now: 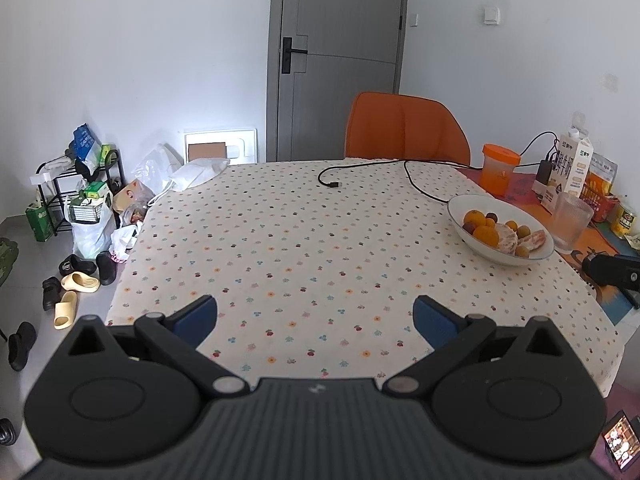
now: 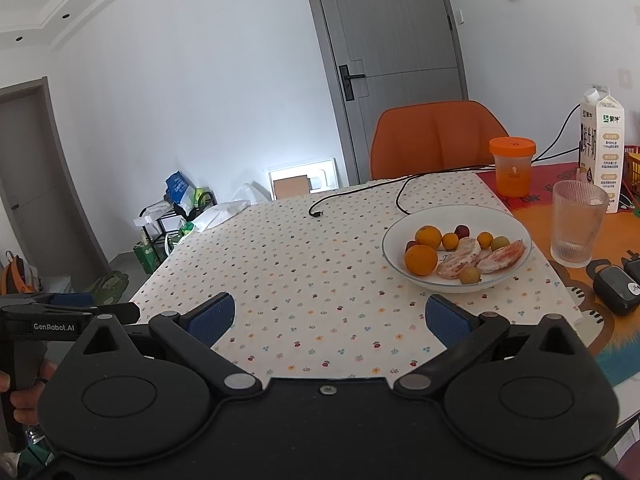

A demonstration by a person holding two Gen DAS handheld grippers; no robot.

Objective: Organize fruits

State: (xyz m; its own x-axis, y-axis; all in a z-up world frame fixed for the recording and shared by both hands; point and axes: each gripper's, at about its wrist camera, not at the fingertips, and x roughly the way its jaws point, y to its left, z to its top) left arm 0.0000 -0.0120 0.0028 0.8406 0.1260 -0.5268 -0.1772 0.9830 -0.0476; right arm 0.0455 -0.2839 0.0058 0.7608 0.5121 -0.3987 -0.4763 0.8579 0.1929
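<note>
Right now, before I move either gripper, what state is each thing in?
Left gripper: open, empty, above the tablecloth.
Right gripper: open, empty, short of the bowl.
Bowl: upright, holding fruit.
Peeled citrus pieces: peeled, lying in the bowl.
Whole oranges: unpeeled, in the bowl.
Glass: upright, looks empty.
Orange cup: lid on.
Milk carton: upright, cap on.
Door: shut.
Cable: loose end unplugged.

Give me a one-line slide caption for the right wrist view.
Open right gripper hovers over the dotted tablecloth, short of a white bowl of oranges and peeled segments, beside a ribbed glass.
</note>
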